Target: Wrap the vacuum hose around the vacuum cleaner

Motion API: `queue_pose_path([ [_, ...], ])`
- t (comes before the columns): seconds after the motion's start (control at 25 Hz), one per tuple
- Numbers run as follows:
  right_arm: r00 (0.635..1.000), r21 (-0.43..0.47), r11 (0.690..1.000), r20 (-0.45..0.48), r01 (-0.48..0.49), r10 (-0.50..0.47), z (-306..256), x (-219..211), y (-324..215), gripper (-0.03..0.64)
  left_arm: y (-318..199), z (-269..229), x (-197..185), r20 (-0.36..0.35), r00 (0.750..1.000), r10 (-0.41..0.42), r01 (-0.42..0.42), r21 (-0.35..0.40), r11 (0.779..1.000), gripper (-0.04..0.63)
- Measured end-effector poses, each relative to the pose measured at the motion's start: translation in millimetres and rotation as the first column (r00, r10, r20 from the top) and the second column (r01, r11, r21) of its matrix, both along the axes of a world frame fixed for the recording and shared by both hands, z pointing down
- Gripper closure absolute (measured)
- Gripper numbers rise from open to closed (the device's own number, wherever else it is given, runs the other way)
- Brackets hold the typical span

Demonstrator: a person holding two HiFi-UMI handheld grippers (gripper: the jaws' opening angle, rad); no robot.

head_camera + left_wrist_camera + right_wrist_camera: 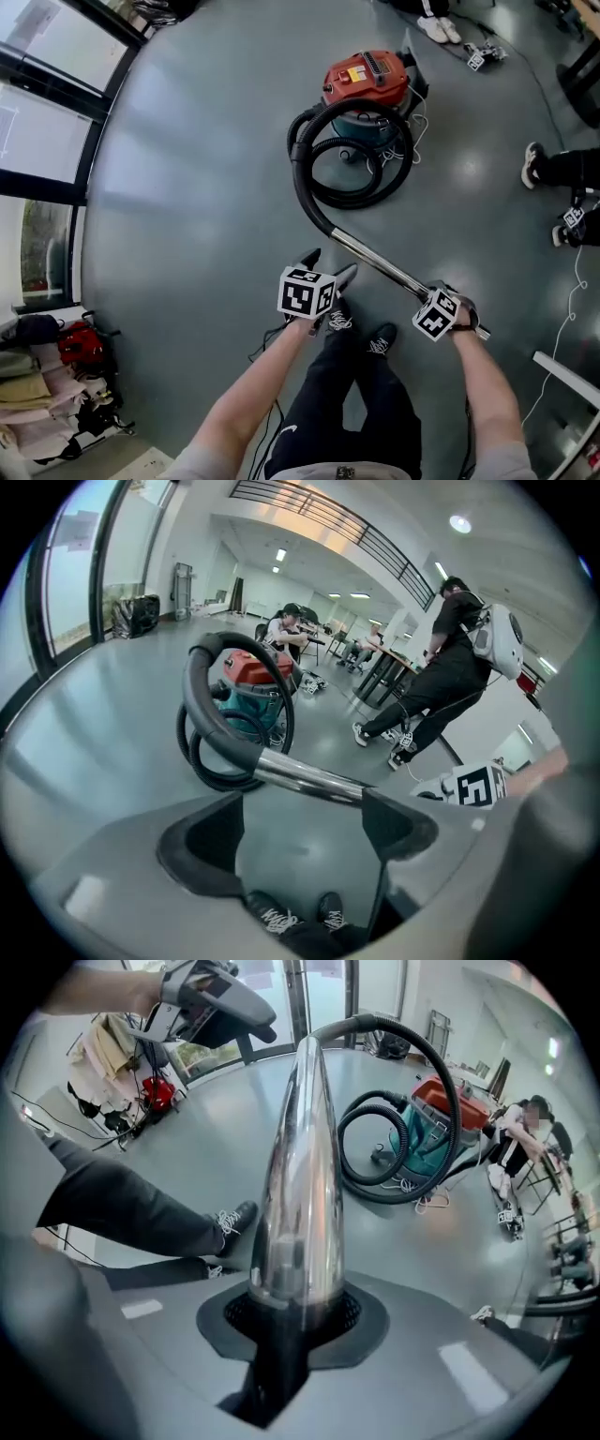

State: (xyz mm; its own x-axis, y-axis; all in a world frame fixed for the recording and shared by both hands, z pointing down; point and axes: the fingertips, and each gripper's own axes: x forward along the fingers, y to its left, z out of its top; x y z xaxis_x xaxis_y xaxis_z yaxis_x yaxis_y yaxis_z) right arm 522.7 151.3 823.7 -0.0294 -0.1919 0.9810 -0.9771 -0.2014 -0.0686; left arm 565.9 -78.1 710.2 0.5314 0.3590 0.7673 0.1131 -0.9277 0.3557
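A: Starting on the left: what is the left gripper (pixel 328 265) doing?

B: Nothing yet. Its jaws stand wide apart, with only bare floor (pixel 187 187) and the person's shoes (pixel 339 321) showing between them. It hangs just beside the metal wand (pixel 375 263) without touching it. I judge it is kept free to take the hose further along.

A: And the hose (pixel 302 178) itself?

B: It comes off the wand's far end, arches up and drops into loose coils on the floor against the near side of the vacuum cleaner (pixel 367 79), which stands well apart from the person. As far as I can tell the coils lie in front of the body, not round it, so the wrapping looks barely begun.

A: Then the right?

B: The right gripper (pixel 291 1316) points steeply down, with its jaws closed tight on the wand's near end. The tube runs straight out from between them. Holding that stiff end steers the whole line, probably so it can be carried towards the cleaner.

A: Any risk?

B: The smooth chrome could slip or swing in the pinch.
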Motion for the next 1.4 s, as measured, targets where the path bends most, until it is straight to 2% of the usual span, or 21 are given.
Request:
queue_pose_path([
  [0.24, 0.991, -0.061, 0.99, -0.049, 0.123, -0.126, 36, 52, -6, 0.515, 12, 36, 28, -0.045, 0.981, 0.188, -0.185, 0.062, 0.981, 0.197],
  [0.48, 0.963, -0.133, 0.963, -0.11, 0.233, -0.248, 92, 114, -1, 0.515, 27, 88, 50, -0.089, 0.948, 0.304, -0.295, 0.107, 0.95, 0.209],
  [0.64, 0.937, -0.13, 0.949, -0.169, 0.286, -0.305, 152, 155, -1, 0.515, 37, 158, 70, -0.089, 0.938, 0.334, -0.321, 0.133, 0.938, 0.212],
  [0.84, 0.887, -0.151, 0.919, -0.245, 0.364, -0.392, 234, 208, 4, 0.515, 45, 241, 111, -0.098, 0.936, 0.338, -0.319, 0.164, 0.933, 0.218],
  [0.92, 0.865, -0.166, 0.904, -0.268, 0.393, -0.425, 259, 226, 7, 0.515, 48, 265, 129, -0.105, 0.925, 0.365, -0.341, 0.193, 0.92, 0.218],
  [1.04, 0.822, -0.191, 0.872, -0.292, 0.45, -0.489, 296, 247, 5, 0.515, 51, 303, 148, -0.081, 0.902, 0.423, -0.391, 0.257, 0.884, 0.22],
  [1.2, 0.768, -0.214, 0.827, -0.306, 0.52, -0.562, 345, 260, 1, 0.515, 60, 366, 157, -0.014, 0.883, 0.469, -0.445, 0.294, 0.846, 0.22],
  [1.28, 0.757, -0.222, 0.818, -0.311, 0.531, -0.575, 366, 265, -1, 0.515, 64, 395, 157, 0.012, 0.879, 0.476, -0.457, 0.3, 0.837, 0.22],
  [1.4, 0.762, -0.219, 0.824, -0.314, 0.523, -0.566, 394, 268, 0, 0.515, 65, 431, 153, 0.035, 0.884, 0.467, -0.455, 0.299, 0.839, 0.22],
])
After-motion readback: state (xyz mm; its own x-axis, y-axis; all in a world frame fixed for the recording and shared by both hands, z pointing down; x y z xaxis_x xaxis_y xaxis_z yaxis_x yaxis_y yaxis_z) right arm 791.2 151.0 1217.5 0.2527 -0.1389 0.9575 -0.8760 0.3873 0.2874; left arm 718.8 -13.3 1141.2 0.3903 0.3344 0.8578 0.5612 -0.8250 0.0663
